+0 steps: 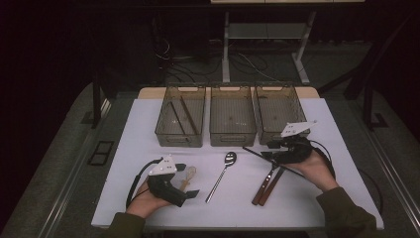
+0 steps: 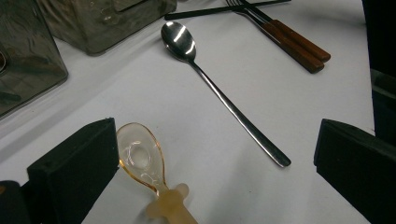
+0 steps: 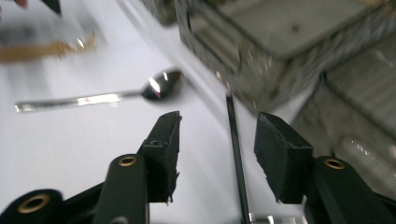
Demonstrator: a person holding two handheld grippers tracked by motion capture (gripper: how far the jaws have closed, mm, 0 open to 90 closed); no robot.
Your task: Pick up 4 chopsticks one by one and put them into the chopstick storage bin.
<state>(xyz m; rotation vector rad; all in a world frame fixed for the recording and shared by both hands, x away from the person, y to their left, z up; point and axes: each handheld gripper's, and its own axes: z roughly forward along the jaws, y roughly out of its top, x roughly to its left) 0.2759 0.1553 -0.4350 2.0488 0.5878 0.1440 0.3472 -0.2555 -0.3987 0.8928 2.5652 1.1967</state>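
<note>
1. Sorting cutlery into the three smoky translucent plastic bins (image 1: 233,121) at the far edge is how I read the job; early stage. Left bin (image 1: 180,121) holds a pair of dark sticks, apparently chopsticks; middle and right bins look empty.
2. Right gripper (image 3: 217,154) sits over a thin black chopstick (image 3: 235,154) on the table just in front of the right bin. Jaws part-open, straddling it, pads not pressing on it; no grip yet, I judge.
3. Left gripper (image 2: 215,163) has its jaws wide apart, nothing held. Clear amber plastic spoon (image 2: 142,161) lies just beside one jaw.
4. Unsorted: long steel spoon (image 1: 223,173) mid-table, two wooden-handled utensils (image 1: 267,186) near my right hand, the amber spoon, the chopstick.
5. Surface: plain white tabletop (image 1: 297,208), uncluttered. Room: dark, grey floor, cables and a white frame behind.
</note>
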